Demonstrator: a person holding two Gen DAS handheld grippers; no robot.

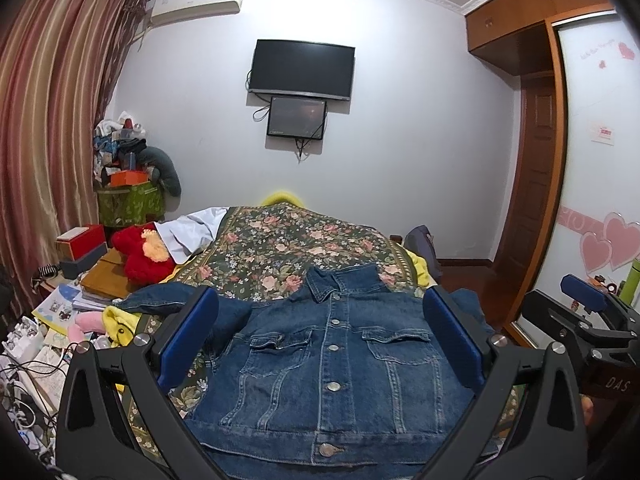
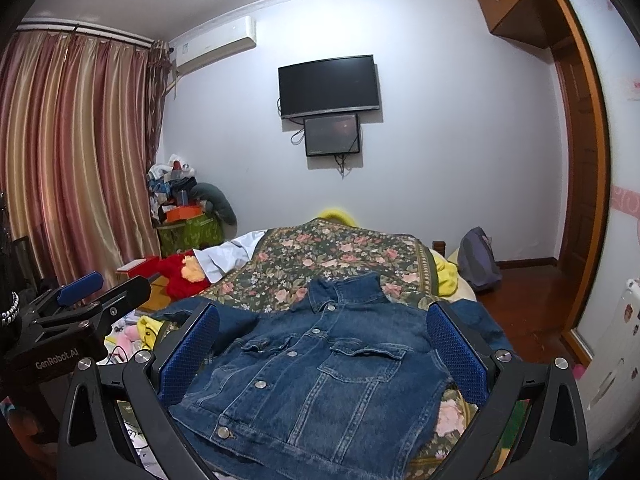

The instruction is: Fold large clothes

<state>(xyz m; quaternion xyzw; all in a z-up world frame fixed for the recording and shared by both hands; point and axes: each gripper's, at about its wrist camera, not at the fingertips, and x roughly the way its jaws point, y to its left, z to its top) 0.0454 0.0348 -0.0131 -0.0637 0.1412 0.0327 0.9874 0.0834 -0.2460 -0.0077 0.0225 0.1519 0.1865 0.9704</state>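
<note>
A buttoned denim jacket (image 1: pixel 332 364) lies front-up, collar toward the far wall, on the near end of a bed under a floral bedspread (image 1: pixel 280 248). The left tongs (image 1: pixel 320 344) and right tongs (image 2: pixel 324 354) hang above it, both released and holding nothing. One sleeve trails left toward a red plush toy (image 1: pixel 140 256).

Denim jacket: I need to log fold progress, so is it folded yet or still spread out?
Spread, not folded. The denim jacket lies front up and buttoned on the floral bedspread, collar away, one sleeve out sideways. Both grippers hang open above it.
</note>
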